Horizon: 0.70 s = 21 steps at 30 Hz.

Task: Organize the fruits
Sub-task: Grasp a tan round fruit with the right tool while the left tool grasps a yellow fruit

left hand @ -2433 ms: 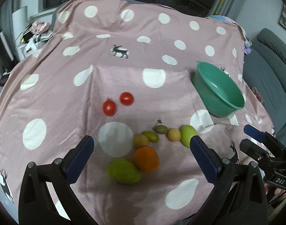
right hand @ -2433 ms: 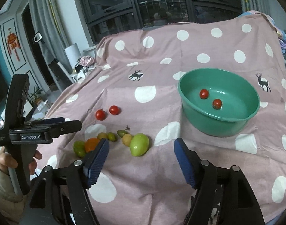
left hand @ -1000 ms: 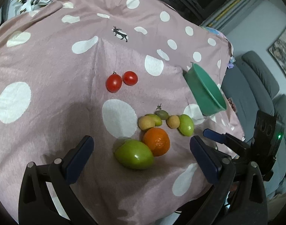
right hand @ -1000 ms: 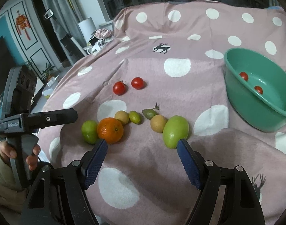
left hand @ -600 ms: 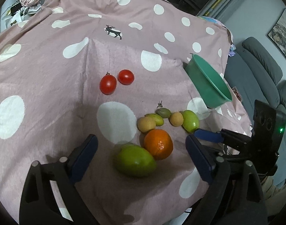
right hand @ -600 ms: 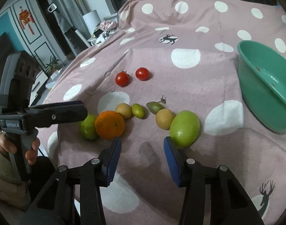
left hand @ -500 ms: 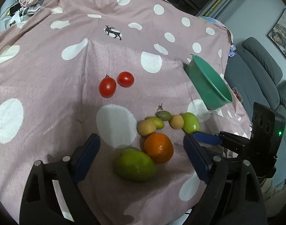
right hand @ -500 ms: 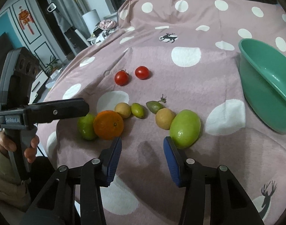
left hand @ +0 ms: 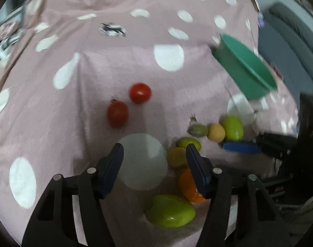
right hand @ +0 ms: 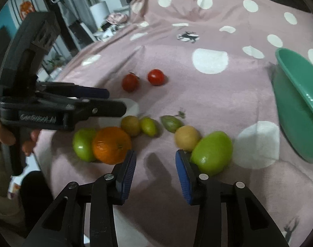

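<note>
1. The bench under a pink dotted cloth [right hand: 218,94] carries everything; a green bowl [right hand: 296,107] stands at its right side, well apart from the loose fruit
2. The fruit lies in a ragged row across the cloth: a large green fruit [right hand: 211,153] at the right end, an orange [right hand: 112,145] and a green apple [right hand: 82,144] touching at the left end, small yellowish and green fruits between, and two tomatoes [right hand: 144,79] farther back
3. The right gripper [right hand: 155,171] has its jaws closing on nothing; only bare cloth lies between them. The large green fruit sits just beside its right finger, with its long axis slanting up to the right, so this hand is the nearer one and would need to shift right, I judge
4. The left gripper [left hand: 153,168] is also closing and empty, over a white dot; the orange [left hand: 190,187] lies just outside its right finger
</note>
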Available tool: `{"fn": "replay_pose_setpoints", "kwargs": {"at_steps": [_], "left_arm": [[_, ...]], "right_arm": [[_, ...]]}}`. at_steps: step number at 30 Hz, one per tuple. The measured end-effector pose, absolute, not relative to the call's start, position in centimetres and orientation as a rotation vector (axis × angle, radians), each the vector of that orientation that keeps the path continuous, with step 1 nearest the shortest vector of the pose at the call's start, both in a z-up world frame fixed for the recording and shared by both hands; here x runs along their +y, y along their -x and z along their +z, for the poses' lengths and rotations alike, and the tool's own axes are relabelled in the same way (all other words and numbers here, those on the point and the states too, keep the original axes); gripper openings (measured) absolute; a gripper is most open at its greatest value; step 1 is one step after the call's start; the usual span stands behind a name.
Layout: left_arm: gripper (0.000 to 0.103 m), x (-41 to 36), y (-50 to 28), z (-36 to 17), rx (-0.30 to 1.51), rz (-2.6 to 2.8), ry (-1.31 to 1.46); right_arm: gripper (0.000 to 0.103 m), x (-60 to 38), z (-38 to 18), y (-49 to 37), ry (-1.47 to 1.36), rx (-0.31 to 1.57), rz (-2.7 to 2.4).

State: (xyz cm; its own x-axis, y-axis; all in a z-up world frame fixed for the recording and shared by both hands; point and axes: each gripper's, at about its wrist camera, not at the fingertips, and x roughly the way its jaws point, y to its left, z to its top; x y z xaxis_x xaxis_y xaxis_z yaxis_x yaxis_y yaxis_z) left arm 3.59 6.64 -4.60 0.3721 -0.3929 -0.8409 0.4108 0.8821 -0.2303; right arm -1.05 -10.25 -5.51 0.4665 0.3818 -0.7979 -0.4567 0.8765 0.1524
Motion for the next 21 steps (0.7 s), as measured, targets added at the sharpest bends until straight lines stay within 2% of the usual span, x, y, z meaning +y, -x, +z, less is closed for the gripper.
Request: {"fn": "replay_pose_setpoints", "kwargs": {"at_steps": [14, 21], "left_arm": [[0.061, 3.9, -4.6, -5.9, 1.192, -0.706, -0.079], [0.039, 3.5, -4.5, -5.5, 1.191, -0.758, -0.120]], "right_arm": [[0.042, -10.9, -5.3, -0.8, 0.107, 0.943, 0.435], [0.041, -10.7, -5.6, -1.4, 0.117, 0.940, 0.451]]}}
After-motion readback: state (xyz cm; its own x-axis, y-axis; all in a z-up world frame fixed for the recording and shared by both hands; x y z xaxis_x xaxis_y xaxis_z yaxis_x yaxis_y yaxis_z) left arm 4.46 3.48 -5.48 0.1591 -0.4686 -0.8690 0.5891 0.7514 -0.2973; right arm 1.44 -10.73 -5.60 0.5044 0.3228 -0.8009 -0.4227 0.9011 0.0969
